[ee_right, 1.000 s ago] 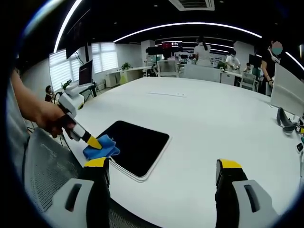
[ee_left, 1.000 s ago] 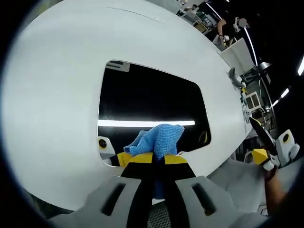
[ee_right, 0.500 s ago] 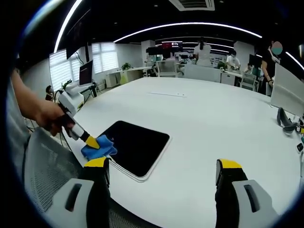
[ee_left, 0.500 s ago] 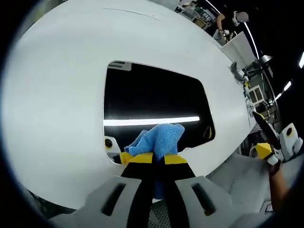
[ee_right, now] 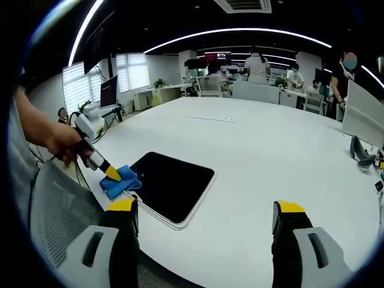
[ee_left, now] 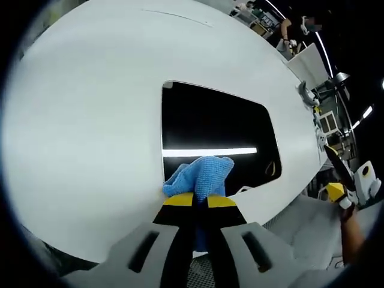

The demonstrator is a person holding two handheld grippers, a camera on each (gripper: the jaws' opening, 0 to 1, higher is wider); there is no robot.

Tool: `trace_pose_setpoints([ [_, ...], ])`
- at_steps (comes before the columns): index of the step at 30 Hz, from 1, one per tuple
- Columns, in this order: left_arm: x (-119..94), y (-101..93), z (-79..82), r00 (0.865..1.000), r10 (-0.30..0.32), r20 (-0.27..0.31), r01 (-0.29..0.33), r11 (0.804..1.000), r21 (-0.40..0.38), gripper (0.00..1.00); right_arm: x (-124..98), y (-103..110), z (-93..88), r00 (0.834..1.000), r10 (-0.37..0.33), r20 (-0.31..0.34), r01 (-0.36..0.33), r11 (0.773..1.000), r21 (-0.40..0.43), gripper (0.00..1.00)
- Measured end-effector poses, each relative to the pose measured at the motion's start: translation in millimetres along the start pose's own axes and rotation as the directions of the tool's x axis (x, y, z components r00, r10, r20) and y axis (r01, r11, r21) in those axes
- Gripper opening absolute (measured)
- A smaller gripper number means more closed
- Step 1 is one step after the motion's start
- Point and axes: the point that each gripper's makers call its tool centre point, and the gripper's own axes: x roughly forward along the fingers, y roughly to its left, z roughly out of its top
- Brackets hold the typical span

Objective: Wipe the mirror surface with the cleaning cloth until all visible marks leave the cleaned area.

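A dark rectangular mirror [ee_left: 216,129] [ee_right: 171,184] lies flat on the white table [ee_left: 78,120] [ee_right: 264,156] and reflects a bright ceiling light strip. My left gripper [ee_left: 200,200] is shut on a blue cleaning cloth [ee_left: 199,176], which rests at the mirror's near left corner. In the right gripper view the left gripper [ee_right: 111,173], held by a hand, presses the blue cloth [ee_right: 120,182] at the mirror's left edge. My right gripper [ee_right: 204,219] stands open above the table's near edge, right of the mirror, with nothing between its yellow-tipped fingers [ee_right: 290,208].
A grey mesh chair [ee_right: 57,216] sits below the table edge at left. A monitor [ee_right: 363,120] and small items stand at the table's far right. People and desks fill the background. My right gripper [ee_left: 336,192] appears at the right in the left gripper view.
The left gripper has slid the cloth leftward, from over the mirror's lower left part to its left corner and edge. The right gripper has stayed still.
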Motion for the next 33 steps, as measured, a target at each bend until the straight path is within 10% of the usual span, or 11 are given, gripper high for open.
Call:
trace_pose_setpoints([
  [33,4.7,3.1,15.9,1.000,-0.020,0.006,0.020,0.999,-0.040,0.02,0.3,-0.3,-1.5,1.000,-0.002,-0.005,0.002,1.000,-0.002,0.91],
])
